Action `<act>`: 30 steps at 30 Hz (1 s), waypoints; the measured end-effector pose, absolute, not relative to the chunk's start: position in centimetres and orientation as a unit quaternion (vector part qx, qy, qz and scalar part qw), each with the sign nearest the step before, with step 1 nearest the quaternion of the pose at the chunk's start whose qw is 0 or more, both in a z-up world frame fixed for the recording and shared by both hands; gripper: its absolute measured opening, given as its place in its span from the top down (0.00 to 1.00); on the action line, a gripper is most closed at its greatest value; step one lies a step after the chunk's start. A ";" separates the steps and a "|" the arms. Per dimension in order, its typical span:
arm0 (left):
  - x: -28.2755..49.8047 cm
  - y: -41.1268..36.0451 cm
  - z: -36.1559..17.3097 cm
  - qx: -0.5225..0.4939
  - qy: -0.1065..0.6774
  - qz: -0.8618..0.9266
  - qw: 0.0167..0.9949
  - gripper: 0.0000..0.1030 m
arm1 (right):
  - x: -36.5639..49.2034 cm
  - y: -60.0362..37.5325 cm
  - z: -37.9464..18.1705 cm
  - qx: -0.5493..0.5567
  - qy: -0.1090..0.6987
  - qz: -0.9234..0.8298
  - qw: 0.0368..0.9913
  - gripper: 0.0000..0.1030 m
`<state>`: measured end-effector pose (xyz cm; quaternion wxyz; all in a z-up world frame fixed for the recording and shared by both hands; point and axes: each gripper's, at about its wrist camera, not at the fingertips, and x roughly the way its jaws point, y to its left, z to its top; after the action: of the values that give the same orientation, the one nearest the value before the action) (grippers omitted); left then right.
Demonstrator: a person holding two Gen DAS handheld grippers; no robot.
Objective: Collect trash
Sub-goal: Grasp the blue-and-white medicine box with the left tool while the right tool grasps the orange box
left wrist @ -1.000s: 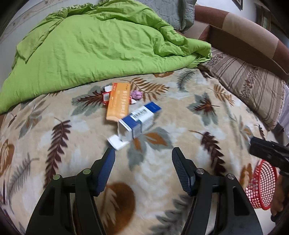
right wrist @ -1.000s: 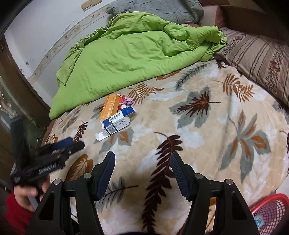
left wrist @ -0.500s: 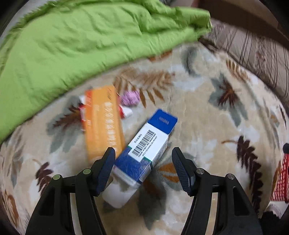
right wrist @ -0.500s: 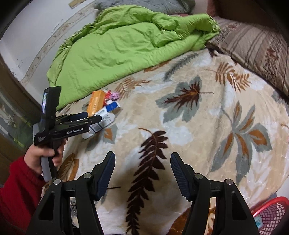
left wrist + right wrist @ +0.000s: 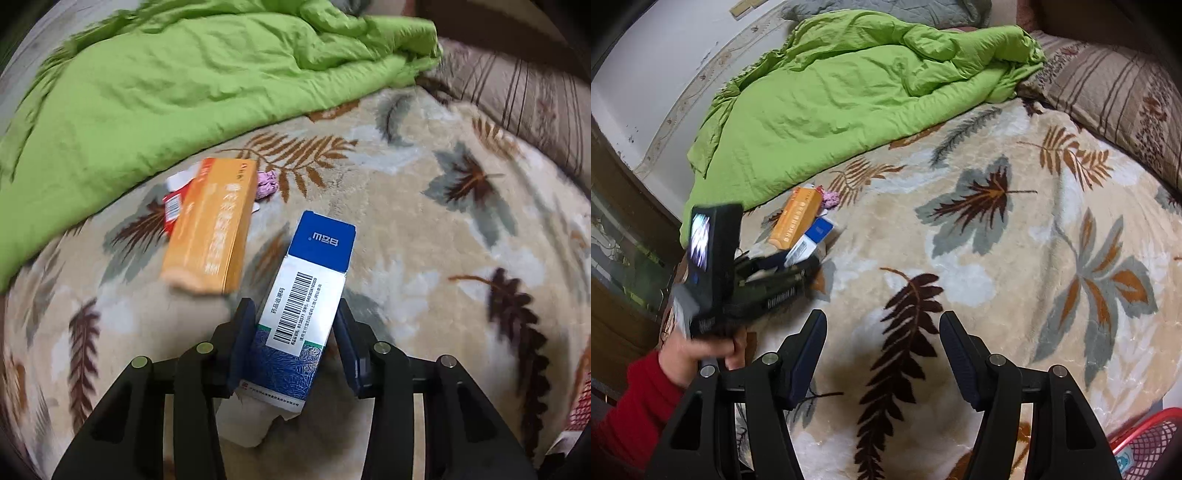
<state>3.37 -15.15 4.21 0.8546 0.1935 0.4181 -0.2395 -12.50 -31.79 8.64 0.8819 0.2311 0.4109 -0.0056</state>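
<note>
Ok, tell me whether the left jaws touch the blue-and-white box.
Touching. Left wrist view: jaws of the left gripper sit flush against both sides of the blue-and-white box.

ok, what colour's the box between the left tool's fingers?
Blue and white box, with a barcode on the white part. Clearest in the left wrist view.

Ahead of your claws, a rumpled lime-green cotton quilt lay heaped over the far part of the beige plush leaf-print blanket. Off to their right, a brown striped pillow touched the quilt's edge.
</note>
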 end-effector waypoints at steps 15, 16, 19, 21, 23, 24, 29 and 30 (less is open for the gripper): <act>3.3 2.3 8.0 -0.114 0.405 -0.104 0.901 0.67 | -0.4 -24.4 10.0 0.199 0.419 0.057 0.884 0.31; 3.4 3.0 8.0 -0.123 0.399 -0.096 0.904 0.67 | 1.0 -23.7 9.7 0.198 0.424 0.055 0.882 0.31; 3.7 4.6 7.9 -0.132 0.374 -0.071 0.915 0.67 | 5.1 -22.0 8.6 0.207 0.437 0.051 0.874 0.29; 3.7 5.4 8.3 -0.130 0.356 -0.054 0.924 0.67 | 7.7 -21.1 7.4 0.213 0.449 0.039 0.867 0.28; 3.5 5.9 8.8 -0.118 0.336 -0.036 0.934 0.67 | 9.7 -20.7 6.4 0.230 0.452 0.027 0.862 0.28; 3.5 6.2 8.9 -0.117 0.333 -0.033 0.935 0.67 | 10.5 -20.5 6.1 0.235 0.454 0.020 0.859 0.28; 4.4 6.7 8.2 -0.129 0.347 -0.035 0.928 0.67 | 14.0 -18.6 4.5 0.210 0.474 -0.020 0.855 0.28; 4.4 6.6 8.1 -0.130 0.348 -0.038 0.928 0.67 | 14.4 -18.5 4.0 0.206 0.480 -0.028 0.852 0.28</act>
<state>4.38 6.61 8.15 0.9275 -0.1298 0.3484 -0.0375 14.42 -18.48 4.04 0.8520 0.2060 0.4804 -0.0278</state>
